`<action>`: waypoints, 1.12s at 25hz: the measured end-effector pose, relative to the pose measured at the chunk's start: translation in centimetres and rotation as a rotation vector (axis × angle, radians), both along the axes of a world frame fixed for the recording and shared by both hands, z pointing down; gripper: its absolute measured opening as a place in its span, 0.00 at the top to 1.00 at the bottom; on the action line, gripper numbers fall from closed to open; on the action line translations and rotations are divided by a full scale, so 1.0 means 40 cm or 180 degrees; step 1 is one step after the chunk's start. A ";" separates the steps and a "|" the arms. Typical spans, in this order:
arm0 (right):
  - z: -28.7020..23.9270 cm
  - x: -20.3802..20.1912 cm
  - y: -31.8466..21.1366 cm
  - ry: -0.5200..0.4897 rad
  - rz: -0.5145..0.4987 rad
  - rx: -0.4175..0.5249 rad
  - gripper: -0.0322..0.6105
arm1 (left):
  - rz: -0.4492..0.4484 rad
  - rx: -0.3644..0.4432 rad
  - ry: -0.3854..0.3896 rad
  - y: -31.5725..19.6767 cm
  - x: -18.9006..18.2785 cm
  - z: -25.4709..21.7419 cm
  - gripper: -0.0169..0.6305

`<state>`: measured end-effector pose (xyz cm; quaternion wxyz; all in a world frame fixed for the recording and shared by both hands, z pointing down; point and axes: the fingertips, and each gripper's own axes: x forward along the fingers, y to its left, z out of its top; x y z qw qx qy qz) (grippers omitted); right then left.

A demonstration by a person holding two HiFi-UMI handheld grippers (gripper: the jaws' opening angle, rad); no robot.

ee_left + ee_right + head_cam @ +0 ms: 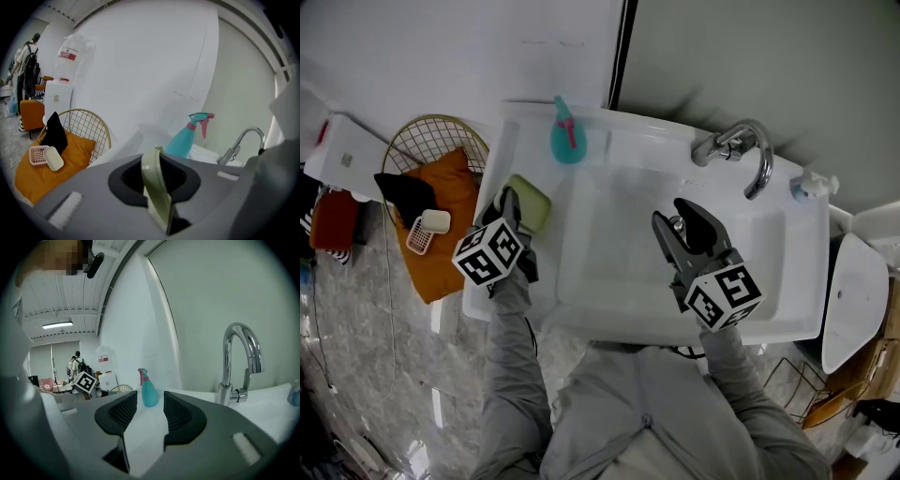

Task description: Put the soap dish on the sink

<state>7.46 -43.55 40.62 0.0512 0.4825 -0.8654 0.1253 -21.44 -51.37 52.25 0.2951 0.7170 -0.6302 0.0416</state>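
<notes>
Jaws of the left gripper point(156, 169) pinch the green soap dish point(158, 190) edge-on, at the left ledge of the sink point(806, 272). Jaws of the right gripper point(150, 401) stand spread, empty.

White wall point(441, 56) on left, grey-green panel point(787, 66) on rt, black strip point(623, 47) btwn them. Grey marbled floor point(356, 319); gold wire chair point(427, 136) w/ orange cushion point(459, 192) by the wall. Ceiling tube light point(57, 325) lit in bkgd.
</notes>
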 end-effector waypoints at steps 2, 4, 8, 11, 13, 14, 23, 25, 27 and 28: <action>0.001 0.000 -0.001 -0.0009 0.0001 -0.0002 0.69 | 0.0039 0.0011 -0.0112 -0.002 0.000 0.002 0.85; 0.002 0.000 -0.001 -0.0016 0.0005 -0.0004 0.69 | 0.0066 0.0025 -0.0176 -0.005 -0.001 0.006 0.85; 0.002 0.001 -0.001 -0.0026 0.0017 -0.0001 0.69 | 0.0107 0.0076 -0.0302 -0.009 -0.004 0.007 0.85; 0.003 0.001 -0.002 -0.0031 0.0017 -0.0001 0.69 | 0.0151 0.0097 -0.0398 -0.012 -0.001 0.008 0.84; 0.005 -0.003 -0.002 -0.0036 0.0007 -0.0004 0.69 | 0.0156 0.0090 -0.0467 -0.012 -0.004 0.011 0.83; 0.005 -0.007 -0.002 -0.0039 0.0000 -0.0004 0.69 | 0.0151 0.0081 -0.0507 -0.012 -0.007 0.012 0.83; 0.000 -0.010 -0.001 -0.0050 -0.0003 0.0006 0.69 | 0.0168 0.0082 -0.0712 -0.015 -0.013 0.012 0.63; 0.000 -0.008 0.000 -0.0048 0.0001 0.0007 0.69 | 0.0164 0.0085 -0.0725 -0.016 -0.014 0.012 0.63; 0.000 -0.009 0.001 -0.0042 0.0000 0.0008 0.69 | 0.0157 0.0089 -0.0729 -0.015 -0.017 0.010 0.63; -0.001 -0.010 0.002 -0.0037 -0.0002 0.0008 0.69 | 0.0153 0.0096 -0.0728 -0.014 -0.018 0.008 0.63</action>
